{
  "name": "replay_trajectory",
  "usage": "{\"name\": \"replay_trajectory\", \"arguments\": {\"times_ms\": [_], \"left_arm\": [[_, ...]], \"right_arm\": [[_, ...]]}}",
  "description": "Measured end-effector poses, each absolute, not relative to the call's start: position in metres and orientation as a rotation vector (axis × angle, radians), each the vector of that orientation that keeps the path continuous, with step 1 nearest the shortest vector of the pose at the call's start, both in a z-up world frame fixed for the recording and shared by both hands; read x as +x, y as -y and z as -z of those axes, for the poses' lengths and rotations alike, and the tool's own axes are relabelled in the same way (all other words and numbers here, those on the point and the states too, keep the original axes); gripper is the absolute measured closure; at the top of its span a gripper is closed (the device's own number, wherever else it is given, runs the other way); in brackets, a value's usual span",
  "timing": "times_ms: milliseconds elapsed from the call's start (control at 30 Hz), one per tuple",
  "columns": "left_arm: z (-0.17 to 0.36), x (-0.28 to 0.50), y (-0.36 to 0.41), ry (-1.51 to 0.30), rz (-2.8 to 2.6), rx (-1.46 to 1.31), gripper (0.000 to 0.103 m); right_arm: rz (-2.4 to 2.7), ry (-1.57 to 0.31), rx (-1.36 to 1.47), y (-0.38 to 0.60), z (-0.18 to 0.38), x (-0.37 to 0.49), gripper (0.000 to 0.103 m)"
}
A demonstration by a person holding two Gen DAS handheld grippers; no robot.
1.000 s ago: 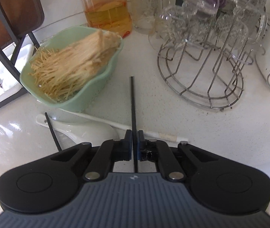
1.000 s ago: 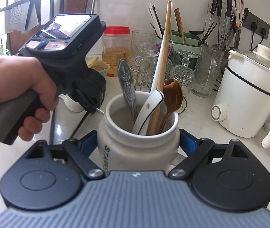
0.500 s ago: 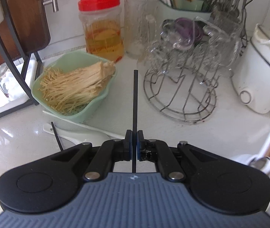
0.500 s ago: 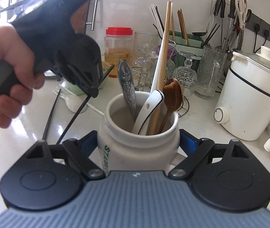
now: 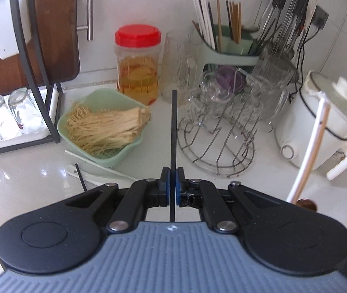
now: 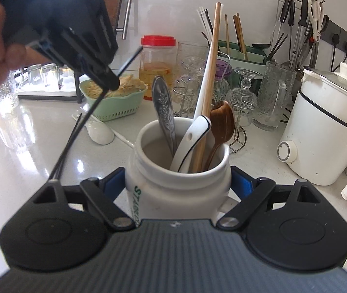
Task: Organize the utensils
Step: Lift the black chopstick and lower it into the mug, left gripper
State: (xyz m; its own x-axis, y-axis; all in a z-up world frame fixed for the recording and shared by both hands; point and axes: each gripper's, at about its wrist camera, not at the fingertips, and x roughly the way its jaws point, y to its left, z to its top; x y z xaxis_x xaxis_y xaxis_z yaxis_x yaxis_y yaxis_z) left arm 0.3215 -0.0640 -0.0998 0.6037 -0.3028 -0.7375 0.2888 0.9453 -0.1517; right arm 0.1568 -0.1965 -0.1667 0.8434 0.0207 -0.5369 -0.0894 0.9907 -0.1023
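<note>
My right gripper (image 6: 178, 183) is clamped around the white jar (image 6: 178, 178) at the lower centre of the right-wrist view, its blue pads pressed to either side of the belly. The jar already holds a patterned metal spoon (image 6: 163, 107), a white ceramic spoon (image 6: 193, 139), a brown wooden spoon (image 6: 221, 122) and two long chopsticks, one white and one wooden (image 6: 210, 73), all leaning toward the right of the mouth. I judge that much of the sorting as done.

My left gripper (image 5: 172, 185) is pinched tight on a thin black chopstick (image 5: 173, 134), which runs straight up the middle of the left-wrist view. From the right wrist the same gripper sits in the upper left of the frame, the stick slanting down and left through it, clear of the counter and left of the jar, not yet over its mouth.

Still loose on the counter (image 6: 27, 158), as far as I can see: a second black chopstick (image 5: 80, 177) and a white soup spoon (image 6: 100, 131) just in front of the green basket (image 6: 115, 107) (the one full of enoki mushrooms), plus a thin white chopstick (image 5: 95, 163) lying beside them.

So my guess is the job is past halfway: the held stick goes into the jar's open left side next, then its mate, the spoon and the white stick.
</note>
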Motion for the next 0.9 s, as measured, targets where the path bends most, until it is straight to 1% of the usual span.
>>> {"name": "replay_trajectory", "arguments": {"times_ms": [133,567,767,900], "left_arm": [[0.081,0.316,0.061,-0.824,0.360,-0.049,0.098],[-0.008,0.297,0.073,-0.626,0.452,-0.092,0.098],[-0.031,0.291,0.088,-0.559,0.502,-0.100,0.098],[-0.033,0.290,0.101,-0.532,0.536,-0.098,0.098]], "right_arm": [[-0.058,-0.565,-0.125,0.197,0.167,0.157,0.011],[-0.061,-0.562,-0.122,0.197,0.166,0.157,0.011],[-0.063,-0.561,-0.122,0.197,0.166,0.159,0.011],[-0.064,-0.561,-0.122,0.197,0.166,0.159,0.011]]}}
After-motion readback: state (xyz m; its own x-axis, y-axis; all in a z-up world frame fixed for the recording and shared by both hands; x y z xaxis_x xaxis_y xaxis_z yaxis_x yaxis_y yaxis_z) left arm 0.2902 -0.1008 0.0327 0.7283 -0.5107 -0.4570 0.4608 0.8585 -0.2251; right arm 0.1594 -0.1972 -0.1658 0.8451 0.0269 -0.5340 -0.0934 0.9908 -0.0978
